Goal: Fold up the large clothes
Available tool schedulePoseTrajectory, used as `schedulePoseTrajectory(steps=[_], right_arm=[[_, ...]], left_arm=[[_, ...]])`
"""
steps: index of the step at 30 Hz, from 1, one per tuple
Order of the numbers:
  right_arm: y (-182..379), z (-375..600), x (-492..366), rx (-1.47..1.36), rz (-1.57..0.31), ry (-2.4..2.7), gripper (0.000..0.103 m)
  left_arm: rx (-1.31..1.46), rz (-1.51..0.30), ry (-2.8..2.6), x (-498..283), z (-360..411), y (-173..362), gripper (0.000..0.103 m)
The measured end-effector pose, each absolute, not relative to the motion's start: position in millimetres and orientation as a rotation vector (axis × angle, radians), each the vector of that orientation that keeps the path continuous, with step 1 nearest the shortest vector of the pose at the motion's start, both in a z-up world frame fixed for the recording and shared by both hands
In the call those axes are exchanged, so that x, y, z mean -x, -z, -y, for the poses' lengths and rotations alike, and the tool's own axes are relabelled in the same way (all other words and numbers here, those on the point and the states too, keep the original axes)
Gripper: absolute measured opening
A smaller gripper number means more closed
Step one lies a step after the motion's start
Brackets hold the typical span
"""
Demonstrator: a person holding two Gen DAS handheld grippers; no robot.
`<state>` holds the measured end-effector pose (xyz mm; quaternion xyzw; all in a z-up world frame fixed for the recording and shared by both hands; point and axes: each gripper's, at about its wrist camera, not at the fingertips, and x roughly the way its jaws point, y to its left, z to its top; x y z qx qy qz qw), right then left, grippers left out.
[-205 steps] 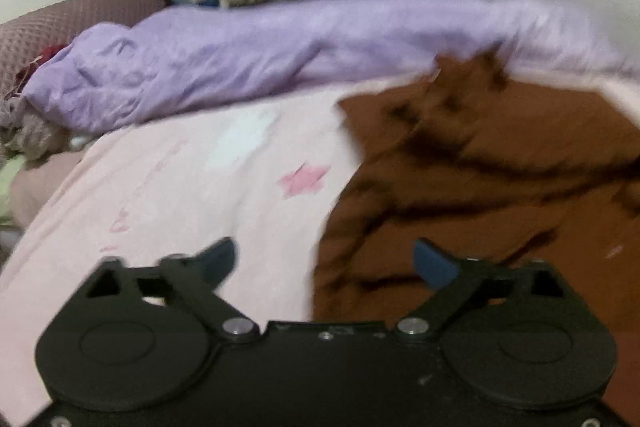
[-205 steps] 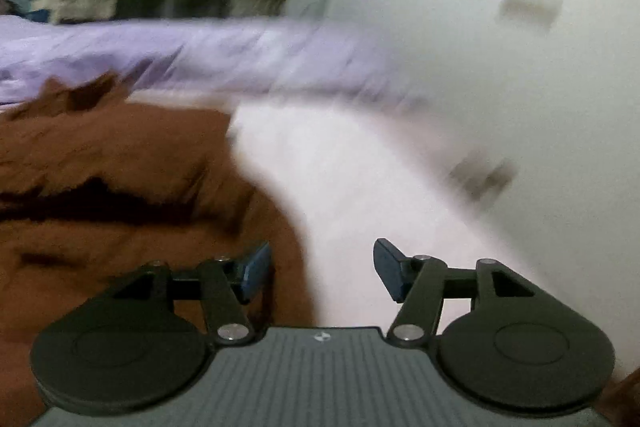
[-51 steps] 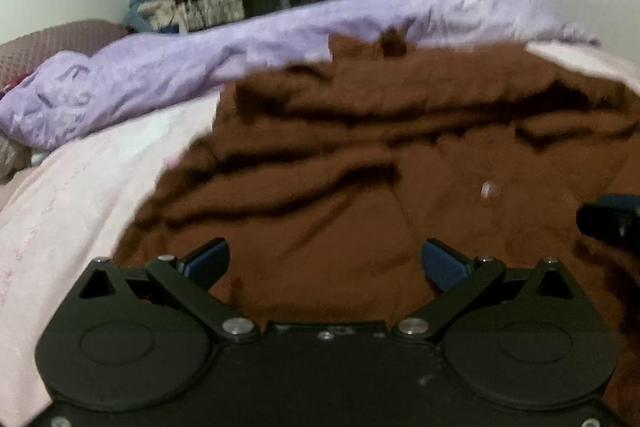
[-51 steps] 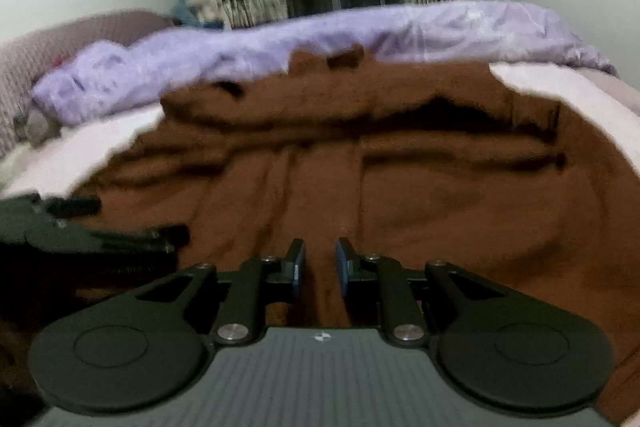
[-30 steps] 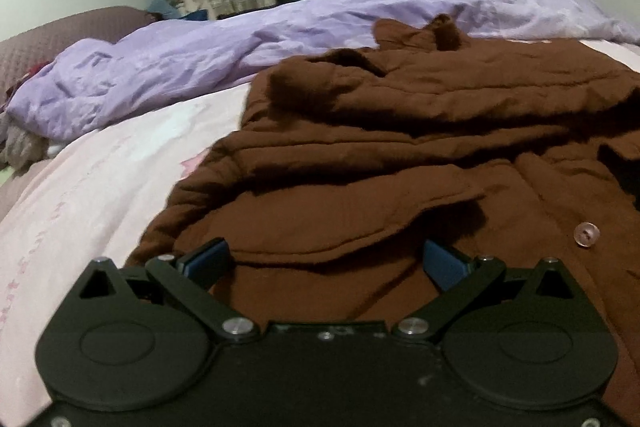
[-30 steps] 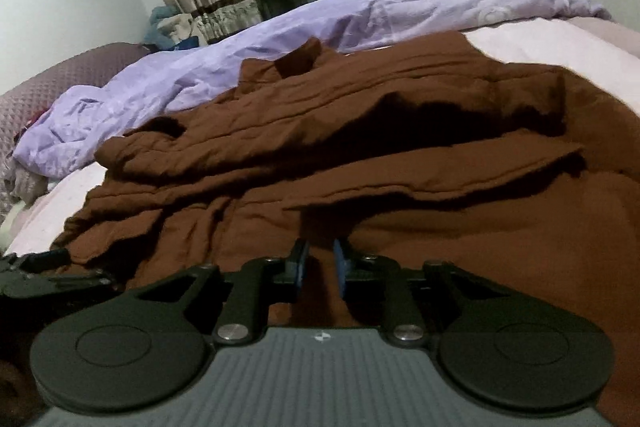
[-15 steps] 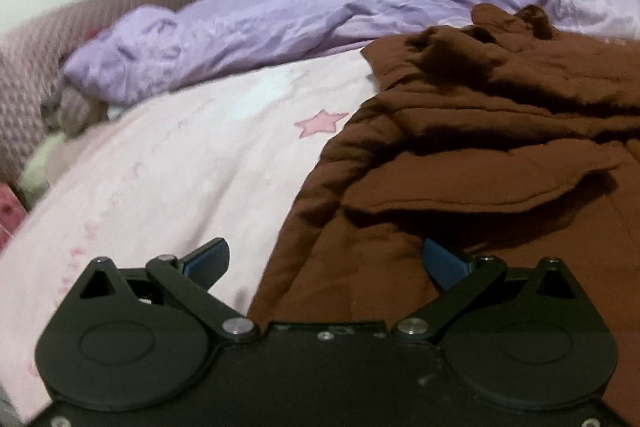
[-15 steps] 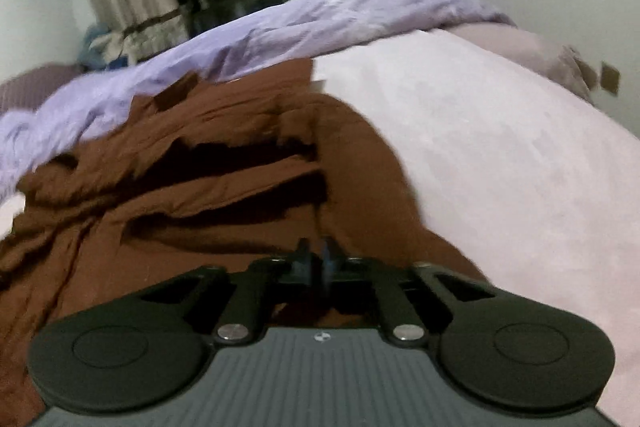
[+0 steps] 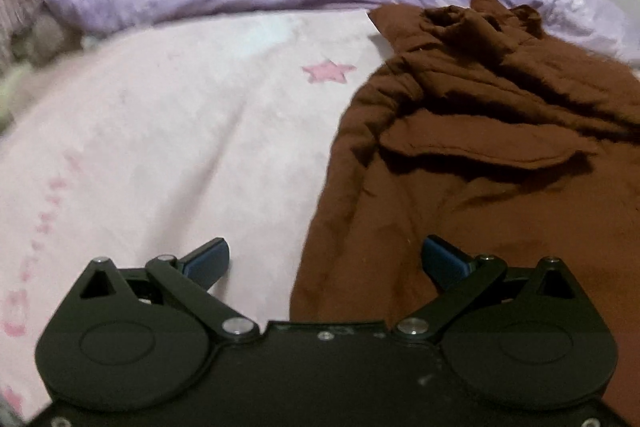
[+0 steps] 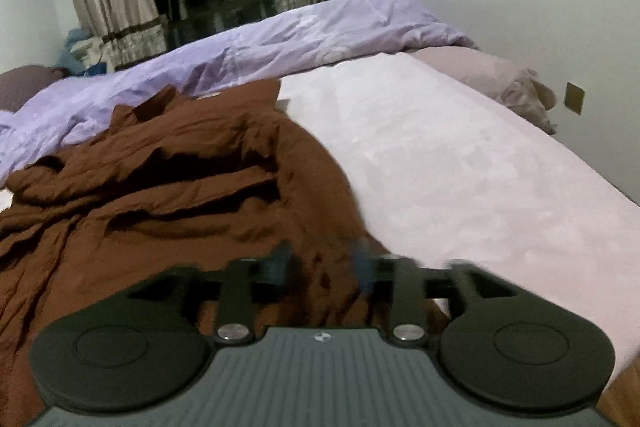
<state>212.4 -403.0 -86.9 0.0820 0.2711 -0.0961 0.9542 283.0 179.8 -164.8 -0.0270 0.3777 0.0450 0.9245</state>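
Left wrist view, brown garment [image 9: 480, 155] rumpled w/ folds, on pink sheet [image 9: 180, 147]

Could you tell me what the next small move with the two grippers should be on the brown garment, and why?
Probably lower the open left gripper onto the near left edge of the brown garment and pinch it. That edge lies between its fingers, ungripped; the right gripper is opening, fabric beneath its tips, and the garment lies bunched on the pink sheet.

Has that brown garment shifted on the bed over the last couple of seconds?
Yes. In the left wrist view the brown garment now sits to the right, baring the pink star on the bedsheet; that view itself swung, so some shift may be the camera's.
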Motion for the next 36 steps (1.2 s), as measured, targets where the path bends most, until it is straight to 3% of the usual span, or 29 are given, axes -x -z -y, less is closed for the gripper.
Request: schedulePoseTrajectory(steps=[1, 3, 7, 9, 10, 11, 12, 14, 15, 16, 22, 24, 26, 27, 28, 29, 30, 31, 33, 34, 35, 36], right_arm=[[87, 397, -213, -0.104, -0.549, 0.263, 0.099], [86, 390, -210, -0.021, -0.534, 0.335, 0.097], [90, 404, -205, -0.146, -0.587, 0.235, 0.093], [99, 403, -208, -0.156, -0.620, 0.190, 0.081], [102, 399, -208, -0.125, -0.611, 0.193, 0.068], [103, 395, -209, -0.111, -0.598, 0.170, 0.049], [104, 394, -208, -0.123, -0.580, 0.137, 0.039], [99, 399, -203, -0.210, -0.573, 0.114, 0.021], [95, 400, -198, -0.235, -0.560, 0.110, 0.020], [89, 401, -191, -0.256, -0.551, 0.114, 0.019], [67, 391, -167, -0.288, -0.568, 0.181, 0.020], [90, 386, -185, -0.242, -0.656, 0.244, 0.030], [103, 379, -189, -0.181, -0.622, 0.281, 0.045], [101, 376, -188, -0.167, -0.622, 0.291, 0.046], [97, 374, -186, -0.153, -0.619, 0.305, 0.053], [93, 372, -184, -0.129, -0.611, 0.336, 0.070], [90, 370, -182, -0.102, -0.595, 0.382, 0.078], [87, 367, -178, -0.076, -0.561, 0.422, 0.086], [79, 360, -169, -0.066, -0.480, 0.455, 0.082], [76, 357, -167, -0.090, -0.457, 0.441, 0.071], [73, 354, -166, -0.134, -0.444, 0.401, 0.053], [71, 351, -166, -0.187, -0.435, 0.326, 0.047]], left_arm=[[0.076, -0.786, -0.065, -281, -183, 165, 0.103], [0.056, -0.795, -0.030, -274, -181, 164, 0.103], [-0.019, -0.807, 0.062, -258, -168, 165, 0.103], [0.007, -0.804, 0.072, -254, -169, 168, 0.103], [0.023, -0.804, 0.070, -255, -170, 168, 0.103], [0.024, -0.799, 0.069, -255, -170, 168, 0.103], [0.019, -0.789, 0.070, -255, -169, 168, 0.097], [0.003, -0.751, 0.087, -250, -163, 163, 0.066], [-0.019, -0.739, 0.075, -248, -160, 159, 0.047], [-0.065, -0.720, 0.044, -245, -156, 154, 0.016], [-0.064, -0.700, 0.044, -245, -169, 135, 0.017], [-0.104, -0.751, 0.044, -254, -162, 156, 0.020], [-0.157, -0.704, 0.021, -250, -154, 164, 0.023], [-0.171, -0.706, 0.009, -249, -152, 162, 0.028], [-0.182, -0.709, -0.006, -249, -150, 159, 0.043], [-0.194, -0.709, -0.045, -249, -148, 156, 0.055], [-0.213, -0.704, -0.092, -249, -145, 152, 0.078], [-0.224, -0.688, -0.111, -246, -143, 148, 0.090], [-0.204, -0.628, -0.109, -235, -138, 134, 0.097], [-0.177, -0.606, -0.095, -232, -134, 128, 0.103], [-0.138, -0.583, -0.077, -227, -129, 123, 0.103], [-0.090, -0.575, -0.058, -223, -124, 120, 0.103]])
